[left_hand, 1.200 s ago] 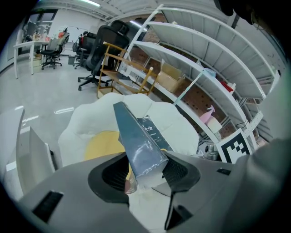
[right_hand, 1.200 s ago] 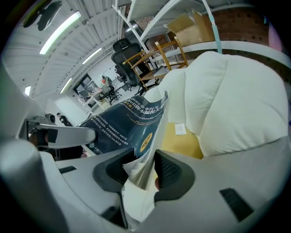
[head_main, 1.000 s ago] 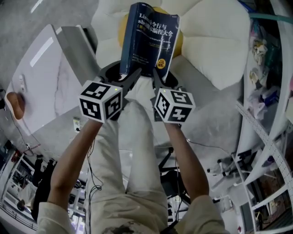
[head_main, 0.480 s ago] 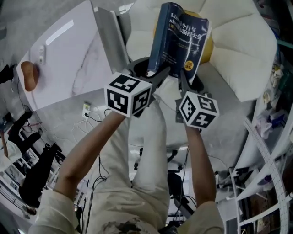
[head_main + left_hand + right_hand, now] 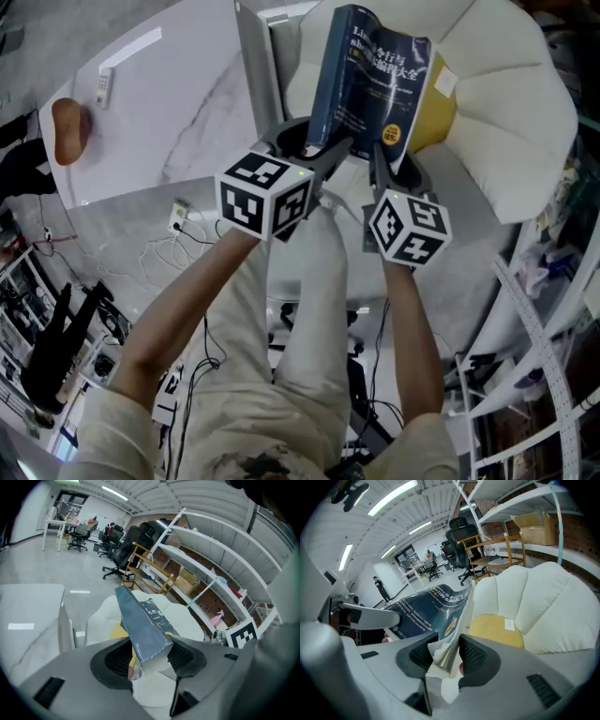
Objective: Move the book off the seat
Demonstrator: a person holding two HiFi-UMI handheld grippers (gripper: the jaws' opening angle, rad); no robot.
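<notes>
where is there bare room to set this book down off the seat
The white table left of the seat is bare across its middle, between the brown object and small white stick at its far end and the edge by the seat. The floor beside it is strewn with cables; the shelves at right are packed.

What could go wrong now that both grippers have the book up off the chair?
1. The left gripper and right gripper pinch only the bottom edge of the book. It stands tall above them and could tip or slip onto the white chair.
2. The right gripper's jaws bite splayed pages, which may crease or tear.
3. The marble-look table edge sits close at left, so a swing that way could knock it.
</notes>
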